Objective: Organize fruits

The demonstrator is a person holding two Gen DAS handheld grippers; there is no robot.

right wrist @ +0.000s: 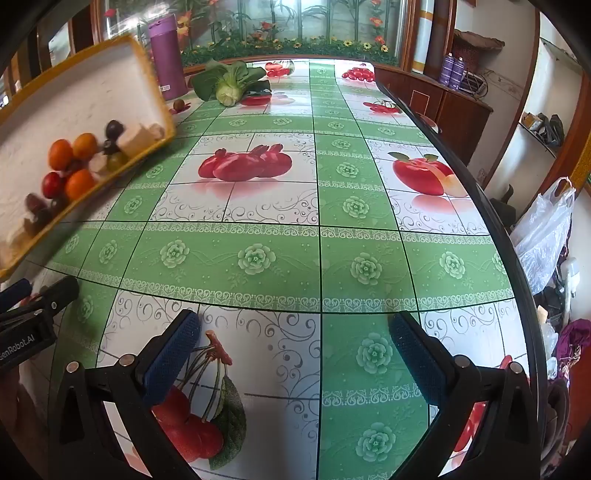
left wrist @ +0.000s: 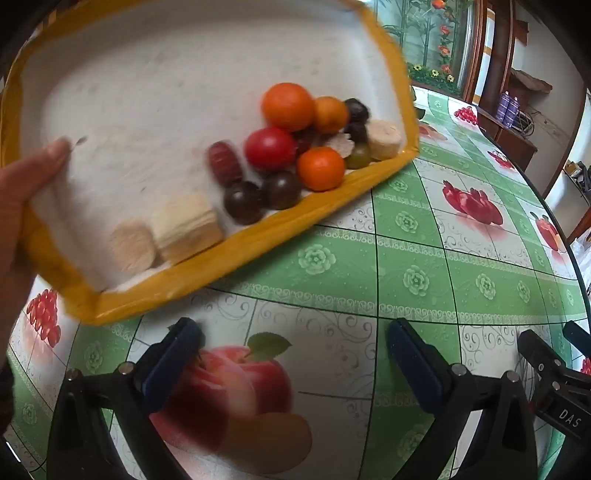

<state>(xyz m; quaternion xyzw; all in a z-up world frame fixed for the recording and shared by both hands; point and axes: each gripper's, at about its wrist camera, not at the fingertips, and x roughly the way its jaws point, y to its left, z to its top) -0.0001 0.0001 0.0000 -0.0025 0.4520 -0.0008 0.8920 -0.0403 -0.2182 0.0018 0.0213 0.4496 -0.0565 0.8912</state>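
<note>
Grippers, left (left wrist: 291, 354) and right (right wrist: 293, 343), I hold angled down, jaws apart and empty; ahead, hand (left wrist: 22, 192) tilts tray (left wrist: 229, 254), fruit (left wrist: 288, 107) piled low.

tablecloth (right wrist: 332, 258): spread over the whole table; green and white squares, printed with apples, cherries, pomegranates and green rosettes.
purple flask (right wrist: 167, 59): stood upright at the far left of the table, lid on.
leafy vegetable (right wrist: 231, 83): laid on the cloth just right of the flask, pale stem end turned toward the camera, dark leaves fanned out.
glass panel (right wrist: 295, 26): seen behind the table; bamboo and flowers painted on it.
wooden cabinet (right wrist: 443, 96): set along the right wall; two purple bottles (right wrist: 452, 72) stood on top.
plastic bag (right wrist: 546, 229): seen past the table's right edge, white, crumpled.
</note>
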